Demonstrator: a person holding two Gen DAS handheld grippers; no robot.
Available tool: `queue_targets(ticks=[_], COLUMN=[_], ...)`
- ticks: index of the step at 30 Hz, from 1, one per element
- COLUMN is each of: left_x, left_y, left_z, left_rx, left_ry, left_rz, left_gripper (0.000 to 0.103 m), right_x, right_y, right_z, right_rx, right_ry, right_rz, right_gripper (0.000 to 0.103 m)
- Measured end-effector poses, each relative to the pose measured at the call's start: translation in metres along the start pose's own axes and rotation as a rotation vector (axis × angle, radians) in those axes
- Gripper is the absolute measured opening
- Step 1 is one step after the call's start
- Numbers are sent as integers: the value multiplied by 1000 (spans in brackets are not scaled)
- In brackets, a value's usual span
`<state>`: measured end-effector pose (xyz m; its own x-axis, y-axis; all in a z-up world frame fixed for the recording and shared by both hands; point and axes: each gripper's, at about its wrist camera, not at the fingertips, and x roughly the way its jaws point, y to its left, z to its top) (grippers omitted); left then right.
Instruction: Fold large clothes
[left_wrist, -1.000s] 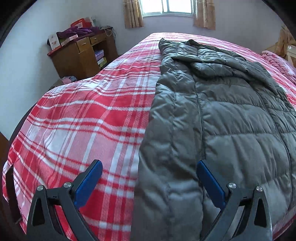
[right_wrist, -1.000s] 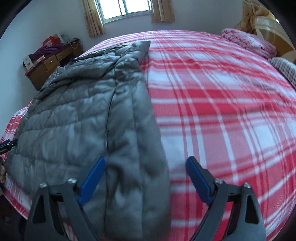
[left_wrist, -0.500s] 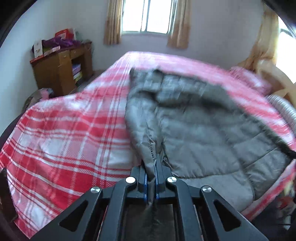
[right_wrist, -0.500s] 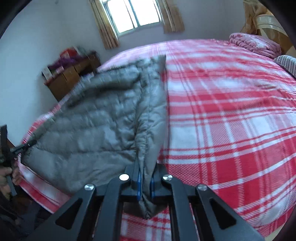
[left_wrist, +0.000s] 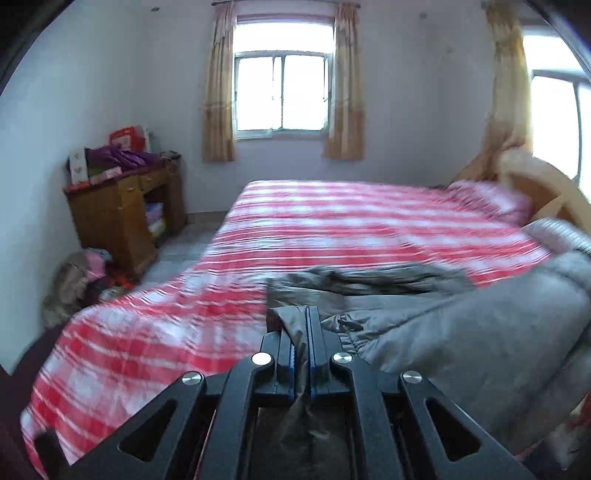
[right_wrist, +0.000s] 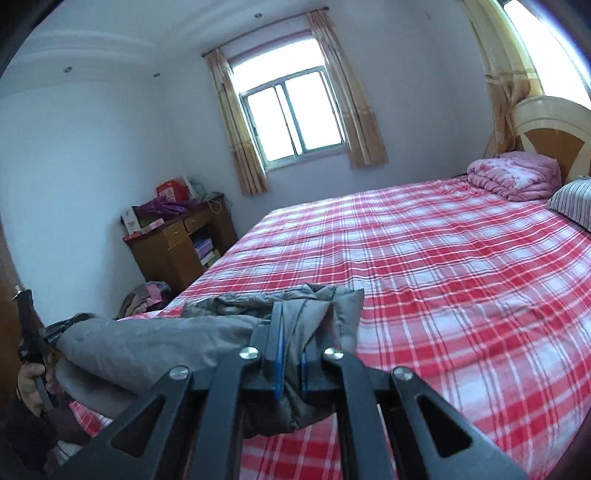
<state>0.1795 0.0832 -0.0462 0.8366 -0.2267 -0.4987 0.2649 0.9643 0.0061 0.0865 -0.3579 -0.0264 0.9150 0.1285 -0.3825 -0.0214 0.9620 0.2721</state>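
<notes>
Now both the left gripper (left_wrist: 302, 332) and right gripper (right_wrist: 291, 332) clamp the rumpled grey quilted jacket (left_wrist: 461, 332).

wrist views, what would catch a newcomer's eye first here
The grey puffer jacket hangs lifted between both tools: the left tool and the right tool each pinch its hem. Behind it the big red plaid bed fills the room, under a bright window.
</notes>
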Motion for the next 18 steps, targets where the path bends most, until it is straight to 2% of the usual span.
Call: queue_targets(ticks=[2, 4, 7, 9, 11, 12, 13, 14, 15, 17, 18], left_x=[47, 79, 113, 130, 144, 144, 145, 143, 141, 143, 145], left_y=[3, 2, 0, 0, 9, 14, 24, 31, 38, 45, 44], left_z=[7, 9, 17, 22, 29, 31, 36, 39, 42, 47, 49], left_rx=[-6, -13, 2, -15, -66, -91, -131, -156, -187, -229, -248], left_ry=[34, 49, 71, 94, 103, 88, 53, 20, -24, -37, -35], left_rz=[7, 21, 44, 32, 50, 69, 116, 149, 181, 221, 274], left_gripper=[4, 4, 8, 11, 24, 50, 81, 89, 92, 92, 92], right_x=[33, 74, 126, 158, 176, 186, 197, 204, 215, 230, 242], right_y=[-7, -13, -26, -35, -44, -46, -48, -49, -51, -52, -53], right_z=[6, 14, 22, 24, 20, 19, 19, 18, 18, 20, 23], right_rx=[19, 27, 52, 68, 74, 78, 75, 65, 59, 58, 60], right_ry=[23, 50, 83, 113, 136, 146, 157, 164, 173, 186, 187], right_rz=[-8, -40, -73, -94, -119, -125, -132, -143, -154, -170, -183], right_gripper=[8, 8, 8, 8, 8, 8, 8, 8, 8, 10, 17])
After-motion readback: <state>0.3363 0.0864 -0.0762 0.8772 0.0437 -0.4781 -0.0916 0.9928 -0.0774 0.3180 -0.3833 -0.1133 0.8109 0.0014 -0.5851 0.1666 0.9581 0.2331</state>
